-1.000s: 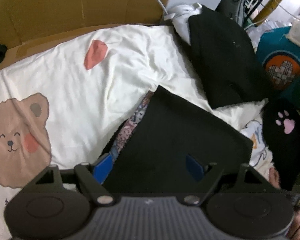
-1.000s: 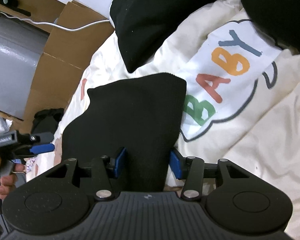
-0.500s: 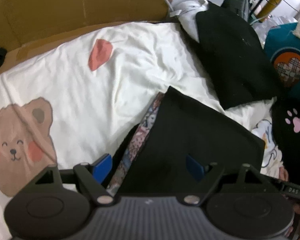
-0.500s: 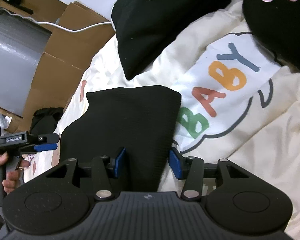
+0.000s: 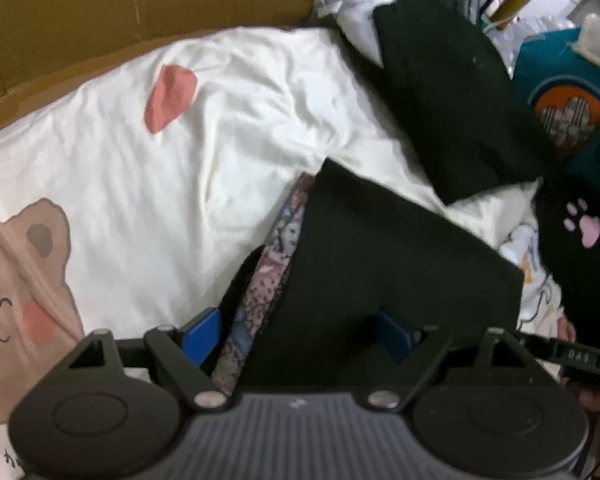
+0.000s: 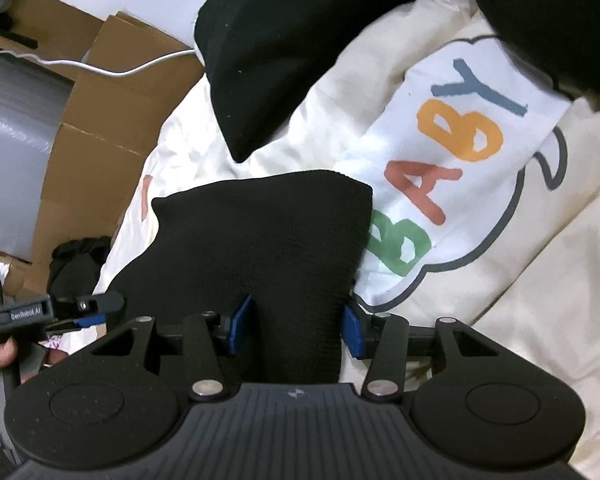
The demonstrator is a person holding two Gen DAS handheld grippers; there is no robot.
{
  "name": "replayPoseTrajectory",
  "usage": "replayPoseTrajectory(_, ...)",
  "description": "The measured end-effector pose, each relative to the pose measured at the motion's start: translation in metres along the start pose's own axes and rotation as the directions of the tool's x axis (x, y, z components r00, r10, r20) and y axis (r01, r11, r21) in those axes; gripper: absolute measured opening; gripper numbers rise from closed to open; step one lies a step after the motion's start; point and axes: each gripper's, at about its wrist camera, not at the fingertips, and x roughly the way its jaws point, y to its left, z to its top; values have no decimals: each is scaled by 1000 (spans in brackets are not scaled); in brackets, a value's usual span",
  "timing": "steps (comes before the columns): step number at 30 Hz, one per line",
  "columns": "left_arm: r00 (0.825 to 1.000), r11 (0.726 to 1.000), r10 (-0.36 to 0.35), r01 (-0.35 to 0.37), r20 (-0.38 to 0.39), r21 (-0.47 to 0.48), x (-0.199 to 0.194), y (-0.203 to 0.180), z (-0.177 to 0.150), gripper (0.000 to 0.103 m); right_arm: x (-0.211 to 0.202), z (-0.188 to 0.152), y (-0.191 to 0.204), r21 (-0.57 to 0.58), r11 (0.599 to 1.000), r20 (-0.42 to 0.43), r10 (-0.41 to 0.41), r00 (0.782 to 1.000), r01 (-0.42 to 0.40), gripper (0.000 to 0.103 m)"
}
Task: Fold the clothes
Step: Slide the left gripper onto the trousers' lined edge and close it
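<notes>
We see the black garment (image 6: 260,240) at lower centre on the cream bedsheet (image 5: 180,160). Right gripper (image 6: 296,326) clamps its fold; left gripper (image 5: 296,334) spread wide, released.

Place: a lived-in bedroom, as I see it, part storage corner.
Bed: I work over a cream sheet (image 5: 228,152) printed with a bear (image 5: 24,280) and the word "BABY" (image 6: 444,168).
Soft things: a black pillow (image 5: 452,100) and a black cushion with a pink paw (image 5: 580,232).
Clutter: flattened cardboard (image 6: 112,92) against the wall, a white cable (image 6: 140,66) trailing across it.
</notes>
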Motion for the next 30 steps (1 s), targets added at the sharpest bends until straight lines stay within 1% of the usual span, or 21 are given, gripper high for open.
replayPoseTrajectory(2, 1000, 1000, -3, 3, -5, -7, 6, 2, 1, 88, 1, 0, -1, -6, 1000, 2, 5, 1000, -5, 51)
replayPoseTrajectory(6, 999, 998, -38, 38, 12, -51, 16, 12, 1, 89, 1, 1, -9, -8, 999, -1, 44, 999, -44, 51)
replayPoseTrajectory(13, 995, 991, -93, 94, 22, -93, 24, 26, -4, 92, 1, -1, -12, -24, 997, 5, 69, 998, -69, 51)
replayPoseTrajectory(16, 992, 987, -127, 128, 10, -98, 21, 30, -4, 89, 2, 0, -15, -23, 996, 3, 84, 996, -84, 51)
replayPoseTrajectory(17, 989, 984, -148, 147, 5, -98, 20, 31, -4, 85, 2, 0, -15, -25, 996, 3, 86, 996, -86, 51)
replayPoseTrajectory(18, 987, 983, -161, 159, -6, -95, 19, 31, -3, 84, 3, 0, -15, -26, 996, 3, 88, 996, -88, 51)
replayPoseTrajectory(22, 987, 985, -159, 156, -30, -75, 19, 30, -2, 84, 3, 0, -15, -27, 996, 8, 87, 996, -87, 51)
replayPoseTrajectory(24, 988, 987, -149, 147, -36, -65, 22, 29, -1, 86, 3, 0, -15, -31, 996, 6, 88, 996, -88, 51)
replayPoseTrajectory(25, 989, 988, -145, 143, -36, -60, 23, 29, -1, 90, 3, 0, -15, -30, 995, 5, 91, 996, -90, 51)
replayPoseTrajectory(27, 994, 993, -110, 109, -23, -37, 26, 27, -1, 94, 3, 0, -16, -34, 995, 2, 92, 996, -92, 51)
replayPoseTrajectory(30, 996, 996, -89, 88, -18, -30, 33, 24, -4, 95, 3, 1, -15, -39, 995, -2, 91, 996, -91, 51)
